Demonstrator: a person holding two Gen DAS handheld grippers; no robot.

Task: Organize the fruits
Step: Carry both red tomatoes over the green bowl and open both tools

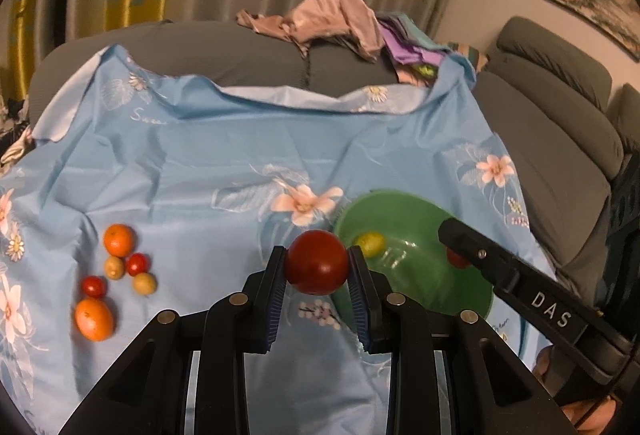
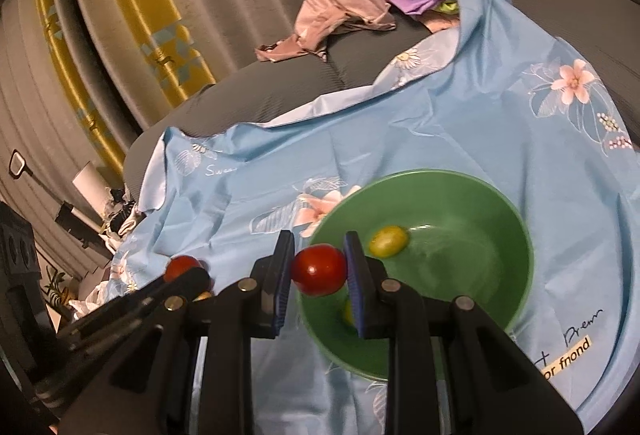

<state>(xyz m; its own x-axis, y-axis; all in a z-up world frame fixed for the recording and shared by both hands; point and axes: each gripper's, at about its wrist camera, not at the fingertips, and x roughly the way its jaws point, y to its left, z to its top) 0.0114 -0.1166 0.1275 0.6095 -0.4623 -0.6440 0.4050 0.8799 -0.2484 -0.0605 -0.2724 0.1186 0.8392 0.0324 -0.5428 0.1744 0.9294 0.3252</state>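
My left gripper [image 1: 317, 267] is shut on a red tomato [image 1: 317, 261] and holds it above the blue cloth, just left of the green bowl [image 1: 424, 219]. My right gripper [image 2: 319, 269] is shut on a smaller red tomato [image 2: 319, 269] over the near left rim of the green bowl [image 2: 472, 183]. A yellow-green fruit [image 2: 389, 241] lies in the bowl; it also shows in the left wrist view [image 1: 370, 244]. The right gripper [image 1: 460, 255] reaches over the bowl in the left wrist view. The left gripper's tomato [image 2: 182, 267] shows at the left in the right wrist view.
Several loose fruits lie on the blue floral cloth [image 1: 200, 163] at the left: two oranges [image 1: 119, 240], two small red tomatoes [image 1: 138, 264] and two yellowish fruits [image 1: 144, 283]. Crumpled clothes [image 1: 340, 19] lie on the grey sofa [image 1: 560, 139] behind.
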